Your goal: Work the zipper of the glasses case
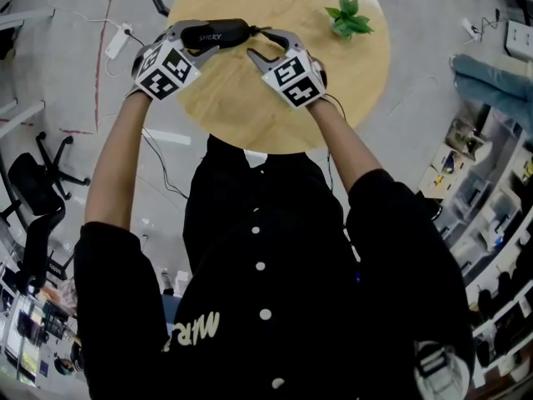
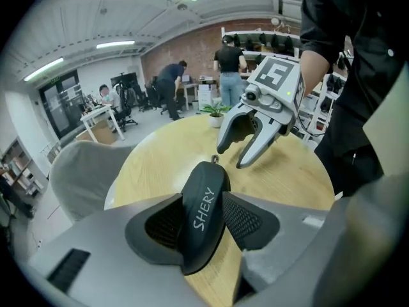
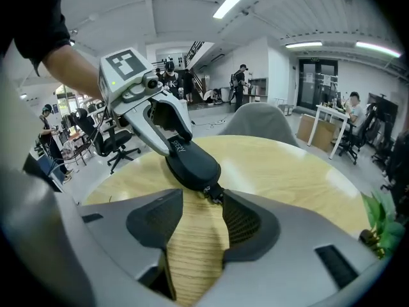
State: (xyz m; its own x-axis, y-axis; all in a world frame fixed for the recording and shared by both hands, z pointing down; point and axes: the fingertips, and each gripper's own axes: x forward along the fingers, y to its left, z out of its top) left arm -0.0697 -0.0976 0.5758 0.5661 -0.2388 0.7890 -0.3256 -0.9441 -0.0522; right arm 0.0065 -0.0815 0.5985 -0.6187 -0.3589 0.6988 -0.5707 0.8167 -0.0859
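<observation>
A black zippered glasses case (image 1: 218, 33) with white lettering lies over the far-left part of the round wooden table (image 1: 275, 115). My left gripper (image 1: 204, 38) is shut on the case, and in the left gripper view both pads (image 2: 243, 219) press its sides (image 2: 203, 210). The zipper pull (image 2: 215, 160) sticks out from the case's far end. My right gripper (image 1: 258, 42) faces that end and stands open. In the right gripper view the pull (image 3: 214, 194) sits just off the right jaw's tip, with bare wood between the pads (image 3: 239, 222). The case (image 3: 192, 162) lies beyond them.
A small green potted plant (image 1: 348, 17) stands at the table's far right. A grey chair (image 2: 77, 171) is at the table's edge beyond the case. Cables and a power strip (image 1: 117, 40) lie on the floor to the left. People stand among desks in the background.
</observation>
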